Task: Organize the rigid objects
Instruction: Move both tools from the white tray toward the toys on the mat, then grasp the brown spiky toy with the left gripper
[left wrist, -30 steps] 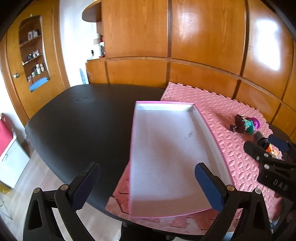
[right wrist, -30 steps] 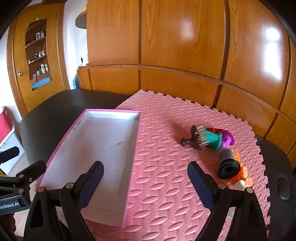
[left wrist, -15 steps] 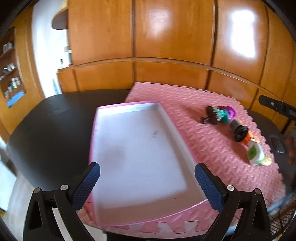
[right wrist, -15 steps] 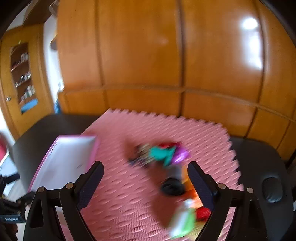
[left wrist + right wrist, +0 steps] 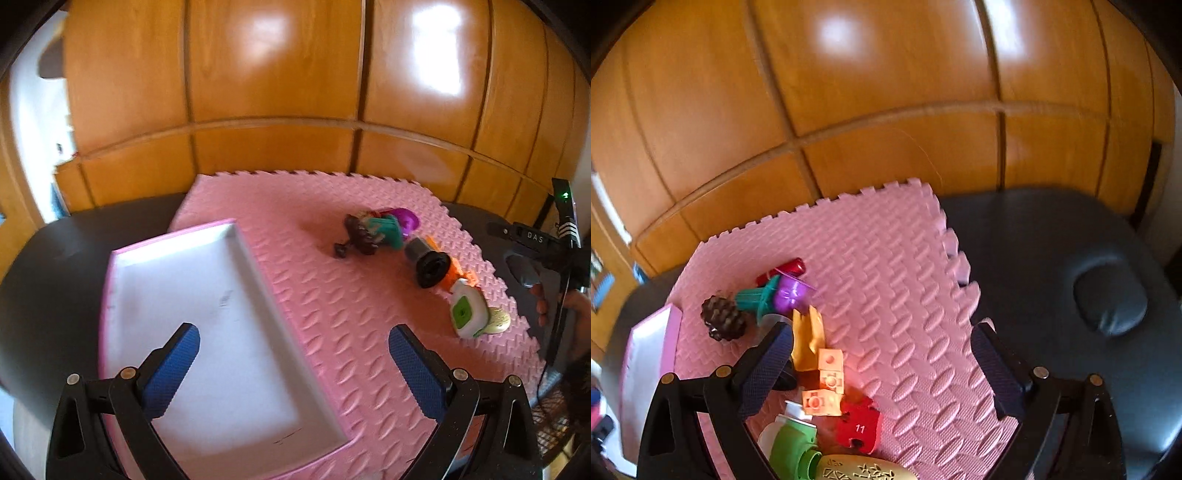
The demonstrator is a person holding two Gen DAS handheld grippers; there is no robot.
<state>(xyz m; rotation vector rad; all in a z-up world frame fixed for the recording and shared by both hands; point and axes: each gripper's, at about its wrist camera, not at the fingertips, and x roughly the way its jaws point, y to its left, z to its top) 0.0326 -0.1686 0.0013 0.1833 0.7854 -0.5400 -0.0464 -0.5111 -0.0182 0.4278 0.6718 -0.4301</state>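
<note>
A pink-rimmed white tray [image 5: 110, 280] lies on the pink foam mat [image 5: 332, 302], under my open, empty left gripper [image 5: 291, 365]. Toys cluster at the mat's right: a teal and purple toy [image 5: 388, 227] with a dark spiky piece [image 5: 360, 236], a black cylinder [image 5: 428, 260], a white-green item [image 5: 465, 312], a gold oval [image 5: 496, 319]. My right gripper [image 5: 882, 365] is open and empty over the mat beside these toys: teal-purple toy [image 5: 775, 293], orange blocks [image 5: 825, 380], red piece [image 5: 858, 428], green-white item [image 5: 792, 448], gold oval [image 5: 864, 469].
The mat lies on a black table [image 5: 1052, 258] with a dark oval bump [image 5: 1110, 299]. Wooden panelled cabinets [image 5: 295, 92] stand behind. The right gripper's body and the hand holding it [image 5: 546, 266] show at the right edge of the left wrist view.
Both grippers swung to the right. The left view now takes in the toys as well as the tray; the right gripper moved closer over the toy cluster and the tray slid to its left edge.
</note>
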